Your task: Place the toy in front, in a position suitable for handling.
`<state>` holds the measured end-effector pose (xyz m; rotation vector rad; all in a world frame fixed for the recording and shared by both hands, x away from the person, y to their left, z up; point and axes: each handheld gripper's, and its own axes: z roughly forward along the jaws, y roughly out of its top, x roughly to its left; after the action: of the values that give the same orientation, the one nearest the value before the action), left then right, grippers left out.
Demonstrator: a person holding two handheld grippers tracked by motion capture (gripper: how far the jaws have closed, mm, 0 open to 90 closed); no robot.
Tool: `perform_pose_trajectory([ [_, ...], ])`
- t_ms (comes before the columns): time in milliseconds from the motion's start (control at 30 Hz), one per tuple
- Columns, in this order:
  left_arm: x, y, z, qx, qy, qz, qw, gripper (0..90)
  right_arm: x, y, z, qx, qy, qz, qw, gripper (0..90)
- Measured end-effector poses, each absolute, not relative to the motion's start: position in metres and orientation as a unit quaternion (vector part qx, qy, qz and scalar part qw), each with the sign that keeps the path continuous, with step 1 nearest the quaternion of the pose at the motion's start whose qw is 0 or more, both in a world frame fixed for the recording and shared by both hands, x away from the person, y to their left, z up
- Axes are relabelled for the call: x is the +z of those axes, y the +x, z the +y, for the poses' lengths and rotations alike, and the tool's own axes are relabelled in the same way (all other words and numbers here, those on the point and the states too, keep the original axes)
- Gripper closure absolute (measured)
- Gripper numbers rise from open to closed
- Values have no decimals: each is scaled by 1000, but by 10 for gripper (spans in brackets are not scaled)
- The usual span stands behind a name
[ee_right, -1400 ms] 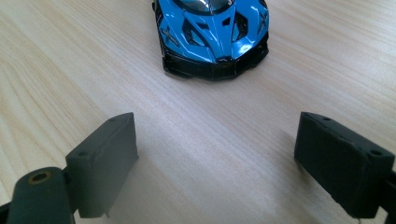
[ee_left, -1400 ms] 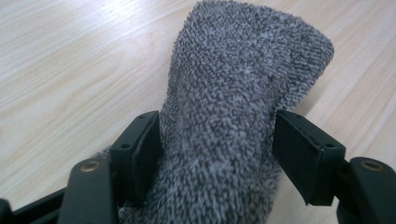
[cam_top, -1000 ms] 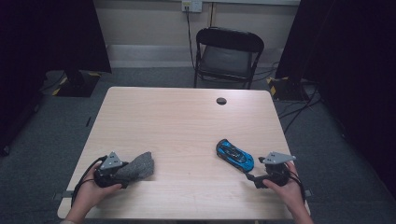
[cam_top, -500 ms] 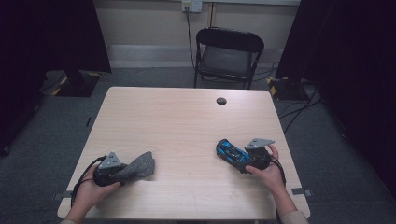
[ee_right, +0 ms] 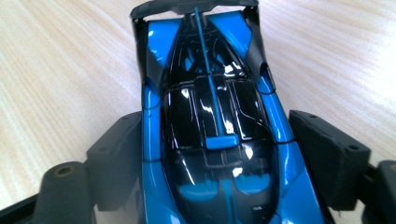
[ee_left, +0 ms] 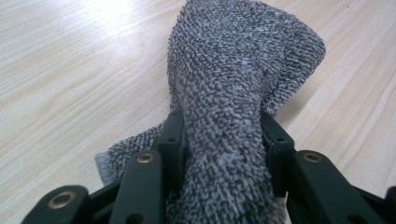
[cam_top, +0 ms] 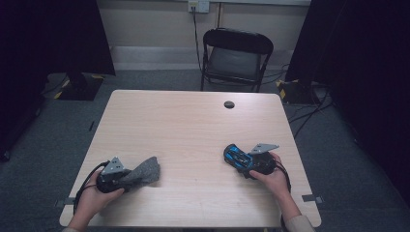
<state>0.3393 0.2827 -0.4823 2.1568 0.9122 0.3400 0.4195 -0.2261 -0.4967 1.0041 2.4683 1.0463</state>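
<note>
Right gripper point(cam_top: 244, 163) now astride toy car point(cam_top: 235, 155).

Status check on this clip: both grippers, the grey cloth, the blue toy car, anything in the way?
Left hand-held gripper clamped on grey cloth. Right hand-held gripper jaws just closing around blue toy car, left pad touching, right pad slightly off. Table open ahead, nothing blocking.

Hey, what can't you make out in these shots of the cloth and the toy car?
- Grey cloth: near end cut off by the bottom edge, left gripper view.
- Blue toy car: wheels hidden under its body, right gripper view.
- Right gripper: contact with the car too small to judge, high view.
- Left gripper: clamps the cloth.
</note>
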Motion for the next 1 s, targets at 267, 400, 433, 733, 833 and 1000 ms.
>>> perform_pose_trajectory([
  [267,-481,339,283,140,845,354,376,606,-492,418,-221,340,359,858,136,247],
  [400,-481,339,283,138,843,356,378,604,-490,416,-220,340,363,857,136,248],
  [433,-481,339,283,138,843,356,378,603,-490,416,-220,340,363,857,136,248],
  [733,-479,339,282,141,844,353,377,600,-478,414,-215,341,362,858,130,248],
  [833,-479,338,283,141,843,355,379,599,-485,412,-216,343,366,855,128,247],
  [1000,-480,338,284,139,844,355,378,596,-493,408,-218,353,372,848,136,243],
])
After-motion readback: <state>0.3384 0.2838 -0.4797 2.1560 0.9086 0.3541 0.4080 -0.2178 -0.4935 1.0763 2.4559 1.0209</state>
